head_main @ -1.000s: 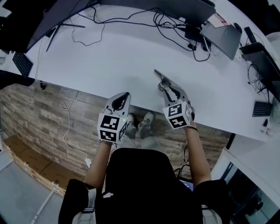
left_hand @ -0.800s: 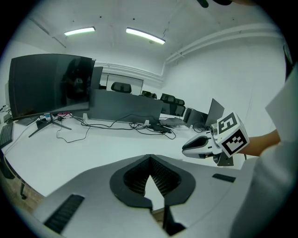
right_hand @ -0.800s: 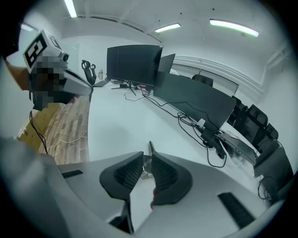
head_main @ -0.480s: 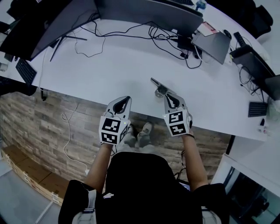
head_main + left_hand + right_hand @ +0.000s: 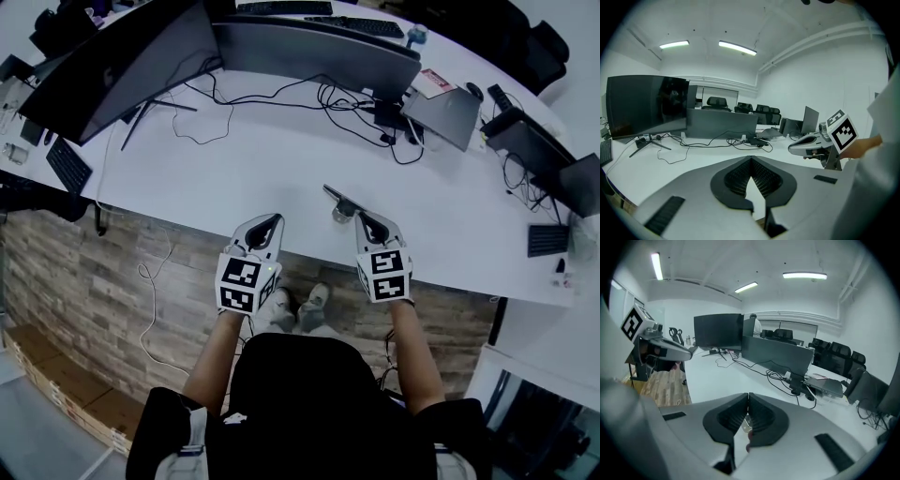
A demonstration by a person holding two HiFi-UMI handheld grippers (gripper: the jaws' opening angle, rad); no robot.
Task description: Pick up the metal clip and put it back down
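Observation:
The metal clip (image 5: 336,201) is a thin silvery piece that sticks out to the far left from my right gripper (image 5: 361,217), just over the white table (image 5: 234,159) near its front edge. The jaws are shut on it, and in the right gripper view a bit of metal of the clip (image 5: 746,423) shows between the pads. My left gripper (image 5: 269,219) hovers at the table's front edge, a hand's width left of the right one. It is shut and holds nothing.
Two large dark monitors (image 5: 122,66) (image 5: 319,52) stand at the back, with black cables (image 5: 356,98) spread in front of them. A laptop (image 5: 441,112) lies at the back right and a keyboard (image 5: 70,164) at the far left. Wood-pattern floor lies below the table's edge.
The right gripper's jaws have come together on the clip. Both grippers sit lower in the head view, which has tilted up to show more of the table's back.

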